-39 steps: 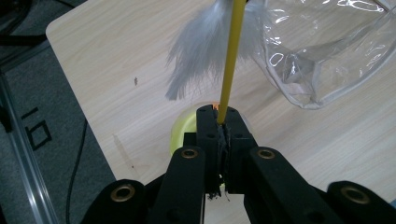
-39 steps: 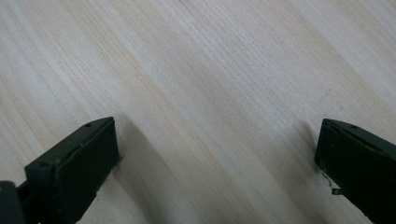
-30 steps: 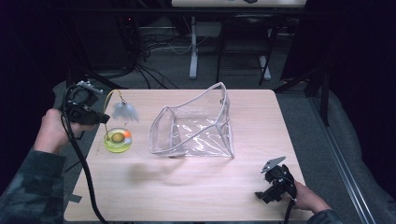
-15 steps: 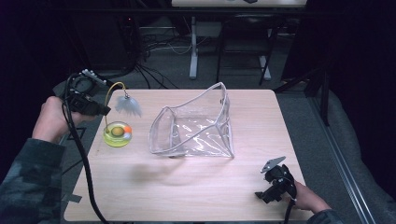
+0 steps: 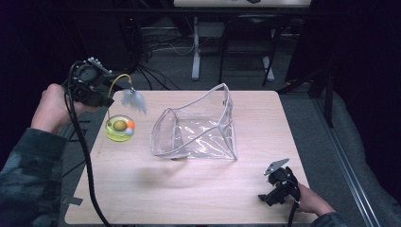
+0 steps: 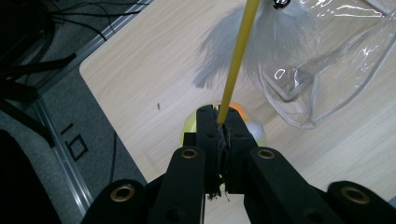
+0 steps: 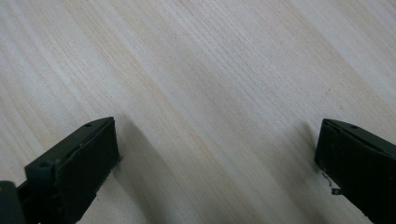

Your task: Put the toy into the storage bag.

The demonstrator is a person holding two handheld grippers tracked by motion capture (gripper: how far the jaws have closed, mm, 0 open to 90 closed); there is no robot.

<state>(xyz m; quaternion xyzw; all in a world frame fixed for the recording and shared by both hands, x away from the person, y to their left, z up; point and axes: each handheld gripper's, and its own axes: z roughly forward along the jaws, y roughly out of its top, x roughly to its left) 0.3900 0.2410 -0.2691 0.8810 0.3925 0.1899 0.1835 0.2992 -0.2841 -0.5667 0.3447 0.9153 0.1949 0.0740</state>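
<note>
At table's left edge, left gripper [image 6: 219, 122] clamped on yellow wire [image 6: 237, 60], toy base [image 5: 119, 128] half hidden, right gripper [image 7: 217, 154] apart.

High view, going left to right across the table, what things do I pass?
Left hand-held gripper → yellow toy base with balls → grey feather → clear plastic pouch → right hand-held gripper.

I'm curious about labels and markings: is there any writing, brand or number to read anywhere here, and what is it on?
"10": black characters that look like these, on the grey floor beside the table, seen in the left gripper view; the reading is uncertain.
The same mark in the high view: too small to read.
Nothing readable on the clear bag, the yellow feather toy or either gripper.
</note>
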